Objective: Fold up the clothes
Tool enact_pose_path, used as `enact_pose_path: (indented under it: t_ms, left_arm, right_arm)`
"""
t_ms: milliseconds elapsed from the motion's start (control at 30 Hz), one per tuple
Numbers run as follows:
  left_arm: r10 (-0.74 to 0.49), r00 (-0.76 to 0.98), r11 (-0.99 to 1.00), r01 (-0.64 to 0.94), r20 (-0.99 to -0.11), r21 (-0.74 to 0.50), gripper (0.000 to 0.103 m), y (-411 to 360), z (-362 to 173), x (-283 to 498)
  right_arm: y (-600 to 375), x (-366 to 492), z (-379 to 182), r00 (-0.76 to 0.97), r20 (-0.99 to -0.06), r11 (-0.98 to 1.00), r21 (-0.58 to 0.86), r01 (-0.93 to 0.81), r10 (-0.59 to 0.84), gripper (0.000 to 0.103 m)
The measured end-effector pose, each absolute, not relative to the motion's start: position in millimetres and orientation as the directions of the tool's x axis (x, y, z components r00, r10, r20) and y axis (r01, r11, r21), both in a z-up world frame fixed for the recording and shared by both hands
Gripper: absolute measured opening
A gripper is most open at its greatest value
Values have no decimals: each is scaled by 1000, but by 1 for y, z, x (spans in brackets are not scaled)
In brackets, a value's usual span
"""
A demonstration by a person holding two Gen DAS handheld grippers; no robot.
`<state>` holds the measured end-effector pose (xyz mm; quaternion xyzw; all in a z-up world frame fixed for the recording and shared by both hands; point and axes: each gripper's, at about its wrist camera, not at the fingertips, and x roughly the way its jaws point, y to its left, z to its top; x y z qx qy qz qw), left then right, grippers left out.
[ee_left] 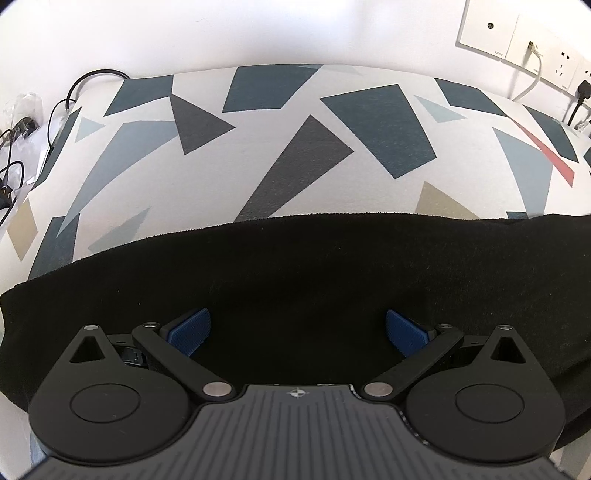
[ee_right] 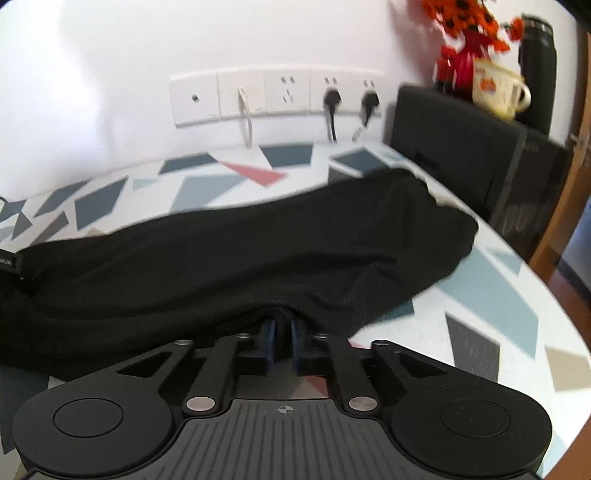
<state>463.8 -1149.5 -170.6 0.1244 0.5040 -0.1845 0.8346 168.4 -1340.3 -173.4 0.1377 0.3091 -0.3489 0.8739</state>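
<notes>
The black garment [ee_left: 314, 280] lies in a long band across the desk [ee_left: 258, 155], near the front edge, and it is laid flat in the left wrist view. In the right wrist view the same black garment [ee_right: 236, 258] runs from the left side toward the far right corner, where it ends in a soft rounded lump close to the right edge. Its front edge is pulled up into a little tent right at the right gripper [ee_right: 283, 334]. That gripper's two blue pads [ee_right: 269, 338] are pressed close together with a fold of the black cloth pinched between them. The left gripper [ee_left: 297, 328] sits just over the dark cloth with its jaws spread wide, and its blue pads [ee_left: 190, 328] hold nothing. The desk wears a white cloth with blue, grey, tan and red shapes on it. Behind the back edge is a white wall with a row of sockets [ee_right: 273, 96], and two black plugs [ee_right: 332, 98] and a white cable [ee_right: 245, 114] are stuck in them. Past the right edge stands a big black box [ee_right: 476, 155]. On top of it are a cream mug [ee_right: 496, 90], red and orange flowers [ee_right: 469, 26] and a dark bottle [ee_right: 537, 70]. At the left edge of the desk lie some black cables [ee_left: 22, 155] and a clear plastic bag [ee_left: 24, 105].
</notes>
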Motion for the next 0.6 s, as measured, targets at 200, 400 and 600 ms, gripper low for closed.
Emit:
enact_pose_path:
  t_ms: [200, 400, 600]
  left_arm:
    - [-182, 425, 911, 412, -887, 11, 103, -1149, -171, 466]
    - [-180, 437, 914, 405, -881, 14, 103, -1149, -171, 465]
    - [-175, 454, 920, 391, -874, 18, 103, -1149, -171, 462]
  right_arm:
    - [-1337, 145, -179, 570, -640, 718, 40, 695, -516, 3]
    - [-1350, 120, -181, 571, -697, 714, 119, 689, -435, 8]
    - [-1392, 72, -171, 585, -609, 559, 263, 786, -536, 23]
